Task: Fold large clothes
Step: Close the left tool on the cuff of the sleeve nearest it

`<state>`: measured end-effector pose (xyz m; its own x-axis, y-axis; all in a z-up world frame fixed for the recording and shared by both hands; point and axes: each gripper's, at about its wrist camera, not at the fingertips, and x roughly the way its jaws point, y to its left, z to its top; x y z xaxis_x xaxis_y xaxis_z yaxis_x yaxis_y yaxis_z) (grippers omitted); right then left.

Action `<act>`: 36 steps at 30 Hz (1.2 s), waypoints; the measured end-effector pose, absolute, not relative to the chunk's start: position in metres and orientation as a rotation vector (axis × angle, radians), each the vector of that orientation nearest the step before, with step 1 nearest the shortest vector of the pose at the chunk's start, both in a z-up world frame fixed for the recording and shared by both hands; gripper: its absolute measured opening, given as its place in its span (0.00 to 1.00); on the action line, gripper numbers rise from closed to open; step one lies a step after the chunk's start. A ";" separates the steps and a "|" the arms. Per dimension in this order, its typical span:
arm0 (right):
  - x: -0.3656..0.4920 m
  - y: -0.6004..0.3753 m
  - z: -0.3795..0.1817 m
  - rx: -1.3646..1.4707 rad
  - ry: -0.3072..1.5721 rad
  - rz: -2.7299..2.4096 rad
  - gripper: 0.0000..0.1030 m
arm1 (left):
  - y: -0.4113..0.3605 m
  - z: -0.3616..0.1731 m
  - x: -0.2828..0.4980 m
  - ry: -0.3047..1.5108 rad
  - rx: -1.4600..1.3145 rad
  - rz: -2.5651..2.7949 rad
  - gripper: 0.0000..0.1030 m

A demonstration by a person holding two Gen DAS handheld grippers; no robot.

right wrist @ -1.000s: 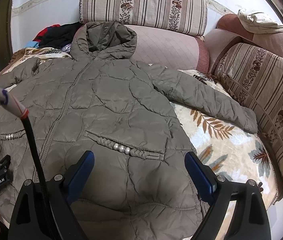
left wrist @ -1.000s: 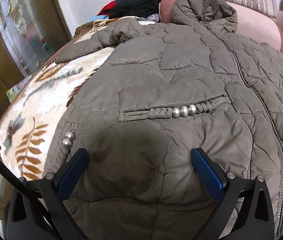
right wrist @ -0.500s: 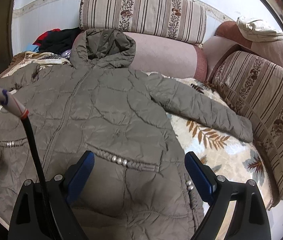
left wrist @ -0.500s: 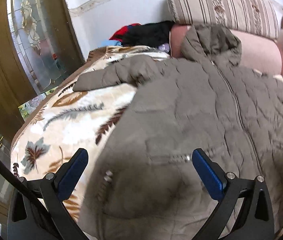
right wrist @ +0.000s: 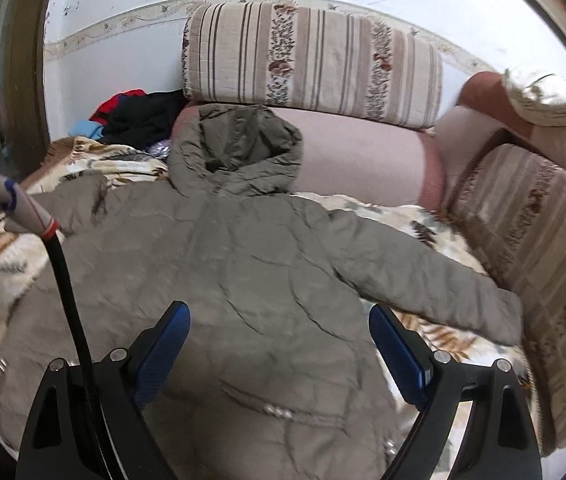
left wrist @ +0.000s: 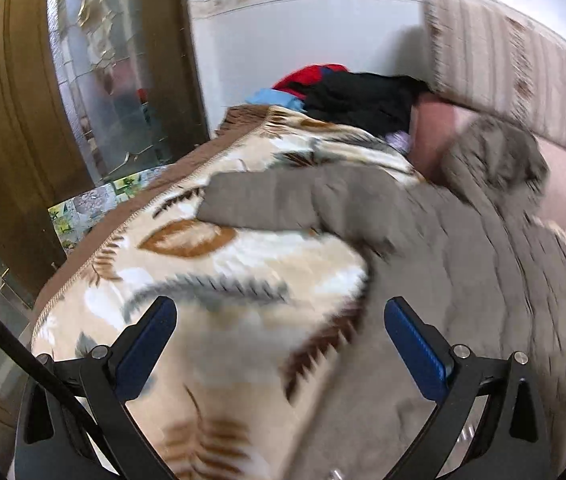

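My left gripper (left wrist: pixel 281 322) is spread wide, nothing btwn the blue pads; it hovers over the leaf-print blanket (left wrist: pixel 211 264) at the jacket's edge. My right gripper (right wrist: pixel 279 330) is likewise spread, empty, above the jacket's lower front. The grey-brown quilted jacket (right wrist: pixel 243 280) lies flat, front up, on the blanket, hood (right wrist: pixel 243 148) against the pink cushion (right wrist: pixel 363 156), sleeves out to both sides (left-wrist view is motion-blurred). No legible writing or labels in either view.
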<state>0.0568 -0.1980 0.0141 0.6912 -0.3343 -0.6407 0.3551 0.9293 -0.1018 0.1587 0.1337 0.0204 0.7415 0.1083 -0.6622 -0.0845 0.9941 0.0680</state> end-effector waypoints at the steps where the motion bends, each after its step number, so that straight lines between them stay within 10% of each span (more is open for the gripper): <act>1: 0.066 -0.200 0.019 0.038 0.711 -0.377 0.86 | 0.142 0.025 0.172 0.722 0.029 0.119 1.00; 29: 0.104 -0.229 -0.094 0.033 0.898 -0.416 0.84 | 0.280 -0.133 0.455 0.958 -0.489 0.109 1.00; 31: 0.102 -0.231 -0.099 0.022 0.908 -0.426 0.84 | 0.278 -0.130 0.459 0.963 -0.445 0.155 0.83; 33: 0.101 -0.234 -0.103 0.027 0.919 -0.433 0.81 | 0.282 -0.125 0.460 0.982 -0.417 0.200 0.37; 36: 0.098 -0.240 -0.107 0.052 0.930 -0.433 0.72 | 0.287 -0.101 0.452 0.963 -0.404 0.202 0.23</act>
